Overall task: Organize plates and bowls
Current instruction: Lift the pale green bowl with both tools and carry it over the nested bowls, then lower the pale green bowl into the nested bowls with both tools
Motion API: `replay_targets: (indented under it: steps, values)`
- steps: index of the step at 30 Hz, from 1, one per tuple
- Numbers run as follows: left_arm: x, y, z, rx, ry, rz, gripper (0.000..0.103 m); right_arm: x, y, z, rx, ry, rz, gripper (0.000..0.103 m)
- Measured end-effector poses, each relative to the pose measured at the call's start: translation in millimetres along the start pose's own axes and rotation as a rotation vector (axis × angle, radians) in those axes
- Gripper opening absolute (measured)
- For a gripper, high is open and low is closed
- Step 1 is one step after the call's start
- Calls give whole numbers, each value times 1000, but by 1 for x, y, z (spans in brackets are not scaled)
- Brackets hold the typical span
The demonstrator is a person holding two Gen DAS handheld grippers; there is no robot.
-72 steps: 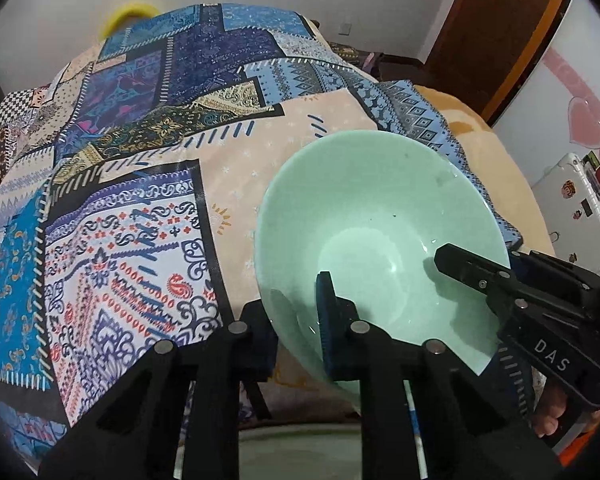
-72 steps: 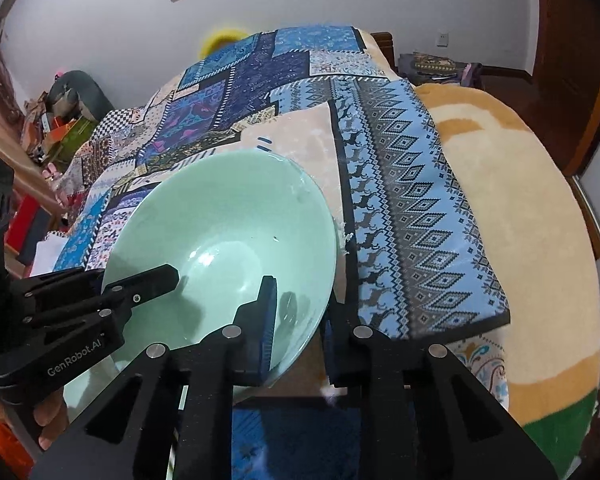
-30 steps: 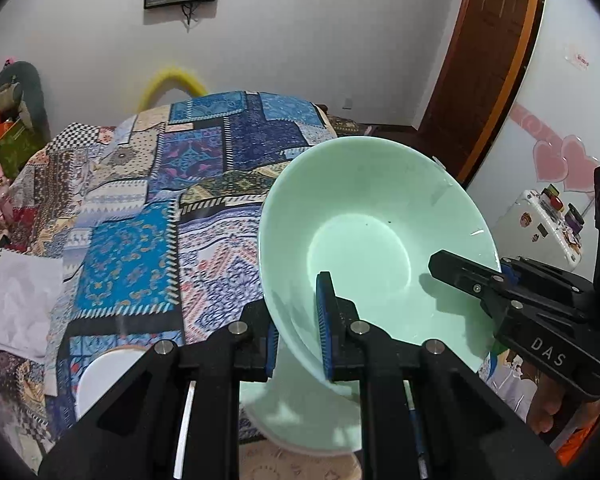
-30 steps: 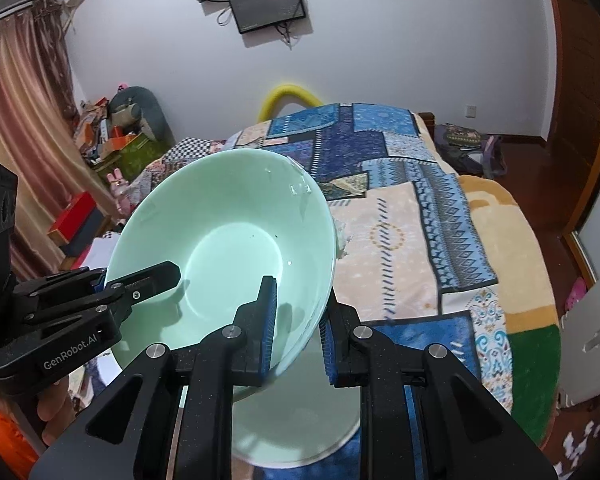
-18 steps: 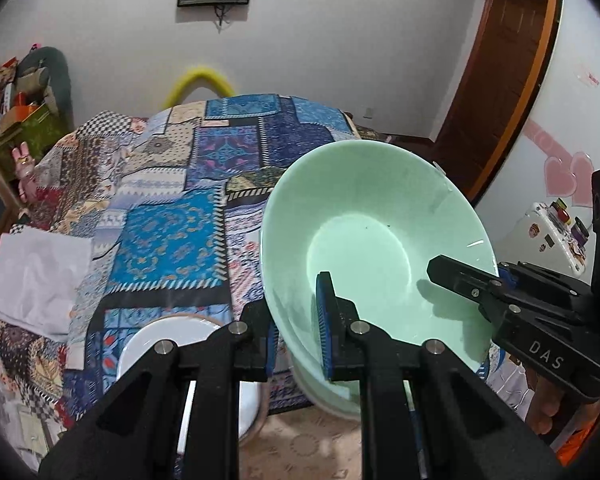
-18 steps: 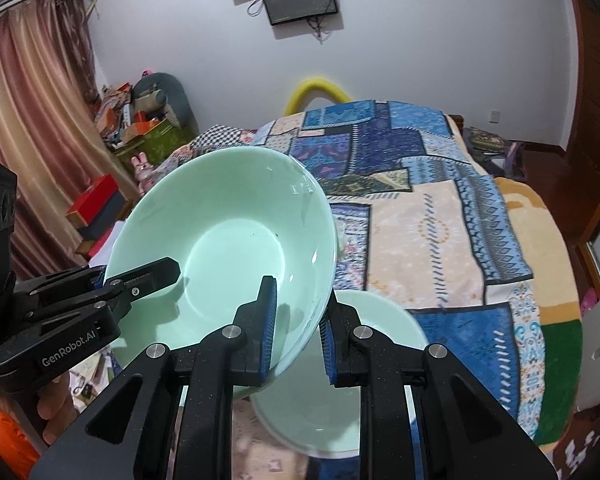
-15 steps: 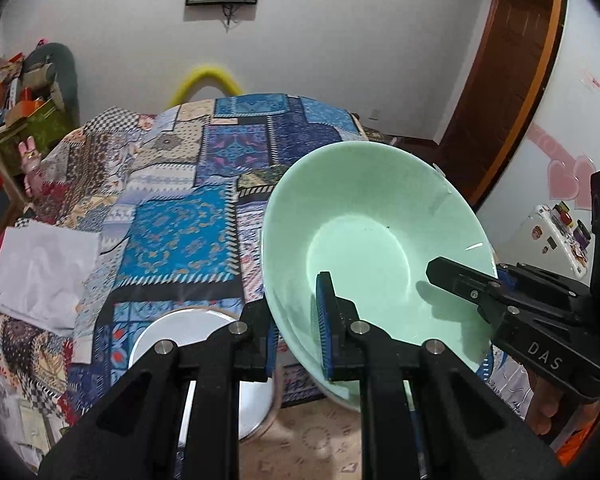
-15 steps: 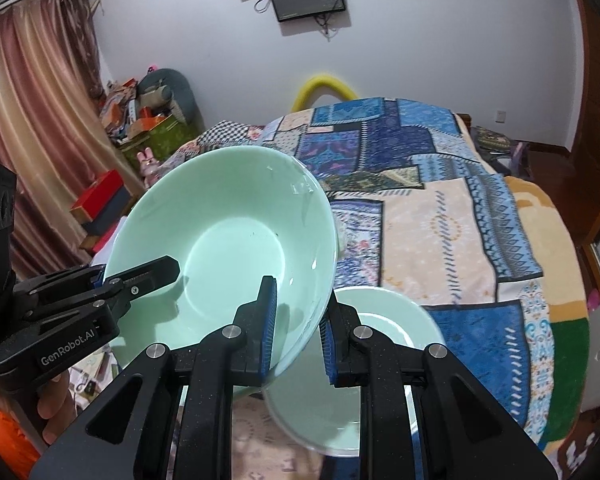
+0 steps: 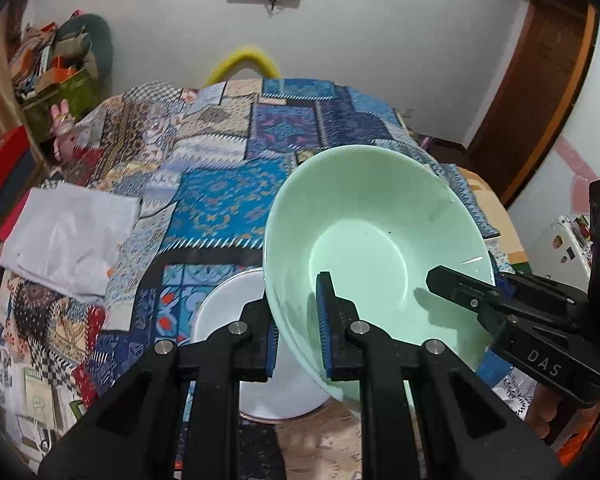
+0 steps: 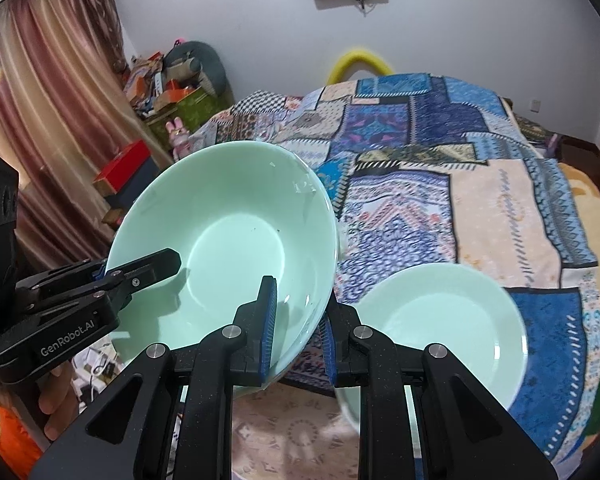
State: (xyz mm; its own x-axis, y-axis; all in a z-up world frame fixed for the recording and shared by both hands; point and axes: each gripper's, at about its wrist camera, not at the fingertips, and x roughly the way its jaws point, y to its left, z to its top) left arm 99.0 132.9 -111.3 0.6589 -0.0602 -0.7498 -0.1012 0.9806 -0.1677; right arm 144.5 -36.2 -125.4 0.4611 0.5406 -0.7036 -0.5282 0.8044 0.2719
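A large mint-green bowl is held in the air by both grippers. My left gripper is shut on its near-left rim, and shows in the right wrist view clamped on the left rim. My right gripper is shut on the right rim, and shows in the left wrist view. A mint-green plate lies on the bed to the right of the bowl. A white plate lies on the bed below and left of the bowl.
A patchwork bedspread covers the bed. A white cloth lies at the bed's left side. Boxes and clutter stand by the curtain on the left. A wooden door is at the right.
Both grippers carried the green bowl up and leftwards over the bed. The white plate came into view under its left side, and the green plate now lies to its right.
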Motion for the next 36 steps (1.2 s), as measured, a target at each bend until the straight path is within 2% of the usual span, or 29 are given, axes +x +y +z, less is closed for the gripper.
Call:
replay_targets:
  steps: [19,27,36]
  values:
    - [45,53,-34,-62,130,36,17,56,19,-20,15,138,39,18]
    - [58,62,-42,-70,167,46,17,71,21,-33,22,191,44,18]
    - [64,66,-49,-69,186,50,17,76,19,-36,25,210,49,18]
